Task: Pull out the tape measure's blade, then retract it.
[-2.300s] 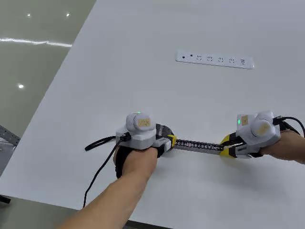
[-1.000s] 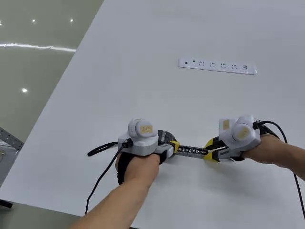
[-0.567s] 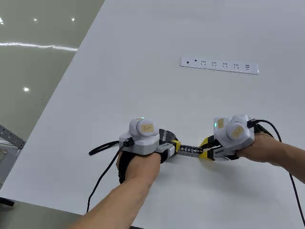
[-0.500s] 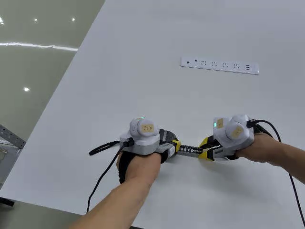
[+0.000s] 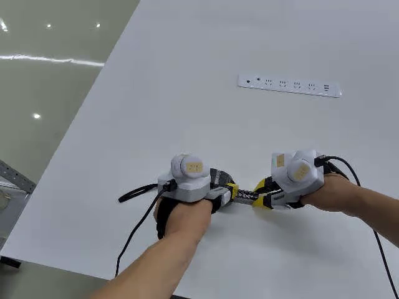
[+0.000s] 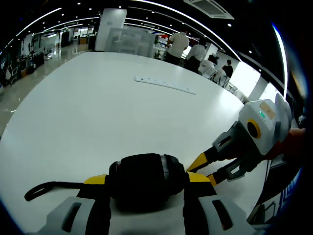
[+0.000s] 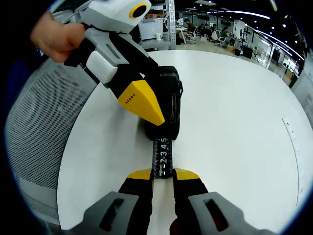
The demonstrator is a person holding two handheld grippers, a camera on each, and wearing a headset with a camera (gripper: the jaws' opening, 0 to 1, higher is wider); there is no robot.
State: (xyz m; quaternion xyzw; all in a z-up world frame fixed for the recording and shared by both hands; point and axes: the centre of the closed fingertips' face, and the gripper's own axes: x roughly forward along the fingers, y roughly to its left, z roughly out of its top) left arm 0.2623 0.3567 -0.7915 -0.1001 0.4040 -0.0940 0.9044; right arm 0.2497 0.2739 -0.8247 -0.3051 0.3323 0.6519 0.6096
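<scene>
Little blade point(image 7: 162, 154) out, L–R btwn L gripper point(image 5: 225, 190) w/ case point(image 6: 143, 172), R gripper point(image 7: 163, 175).

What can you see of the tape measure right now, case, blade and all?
The tape measure has a black, rubbery-looking case resting on the white table, clamped by the left gripper between its yellow-tipped jaws. A black wrist strap trails from it across the table. A short length of black blade with pale numerals, 2 to 5 readable, sticks out of the case mouth; the right gripper pinches its end.
</scene>
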